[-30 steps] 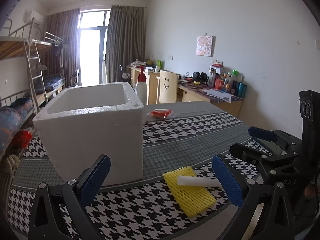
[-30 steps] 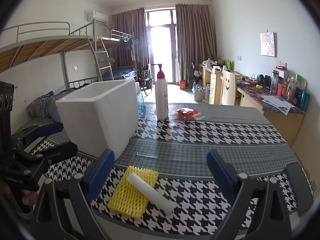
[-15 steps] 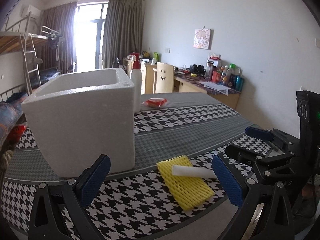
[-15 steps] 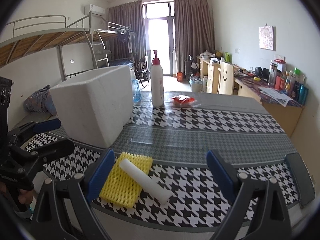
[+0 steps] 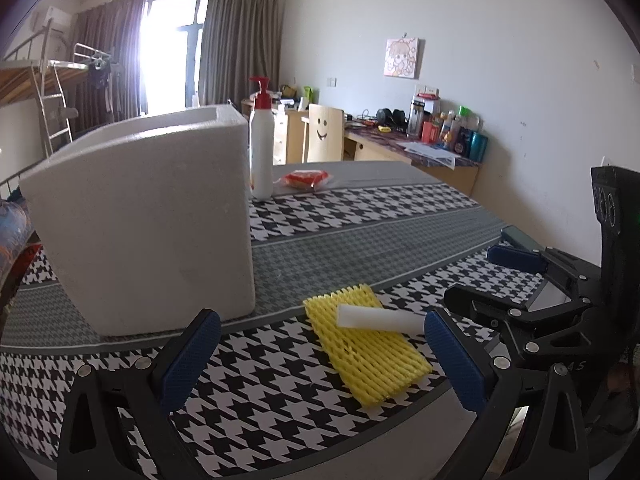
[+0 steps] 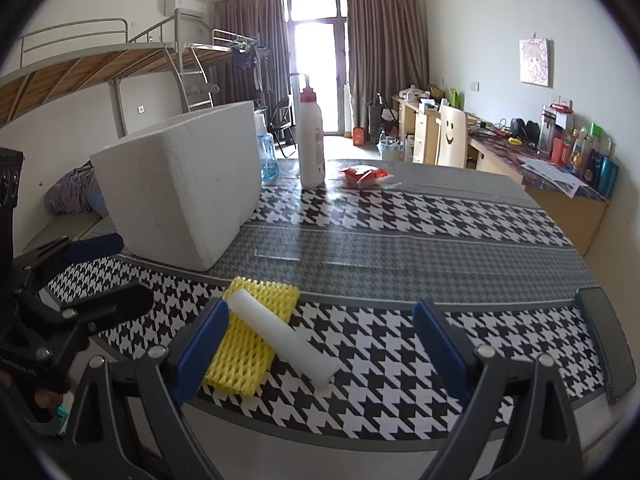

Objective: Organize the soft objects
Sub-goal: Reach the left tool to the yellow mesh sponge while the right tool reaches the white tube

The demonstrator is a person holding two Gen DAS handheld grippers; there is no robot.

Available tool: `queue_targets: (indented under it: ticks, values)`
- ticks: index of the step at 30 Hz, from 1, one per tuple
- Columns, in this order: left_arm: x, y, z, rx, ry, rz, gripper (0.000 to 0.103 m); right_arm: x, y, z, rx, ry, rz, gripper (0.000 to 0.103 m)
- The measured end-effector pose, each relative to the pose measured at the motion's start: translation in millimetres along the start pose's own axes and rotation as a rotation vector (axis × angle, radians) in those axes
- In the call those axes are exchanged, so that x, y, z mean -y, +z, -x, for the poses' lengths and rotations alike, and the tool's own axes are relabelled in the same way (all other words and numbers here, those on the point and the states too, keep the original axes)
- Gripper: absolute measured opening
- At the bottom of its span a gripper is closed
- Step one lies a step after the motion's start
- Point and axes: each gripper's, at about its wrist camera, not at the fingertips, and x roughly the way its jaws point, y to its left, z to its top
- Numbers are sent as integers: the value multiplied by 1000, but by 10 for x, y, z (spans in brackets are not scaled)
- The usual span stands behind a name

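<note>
A: Anything inside the foam box (image 5: 148, 216)?
B: Can't tell. The white foam roll (image 6: 286, 338) lies diagonally across the yellow mesh sleeve (image 6: 250, 344) at the table (image 6: 400, 256) edge.
A: Grippers?
B: Left gripper (image 5: 318, 358) and right gripper (image 6: 320, 350) both gape, empty.

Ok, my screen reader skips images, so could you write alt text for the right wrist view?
A white foam roll lies across a yellow foam net near the table's front edge, ahead of the open right gripper. Behind stand a white foam box, a pump bottle and a red packet; the left gripper is at left.
</note>
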Motion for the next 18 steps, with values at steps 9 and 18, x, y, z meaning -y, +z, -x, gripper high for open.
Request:
queue_targets:
  ticks: [9, 18]
  values:
    - [8, -83, -138, -51, -12, 15, 102, 17, -78, -125, -54, 6, 6, 95]
    - [-8, -140, -251, -97, -7, 28, 102, 49, -145, -265, -107, 18, 19, 95]
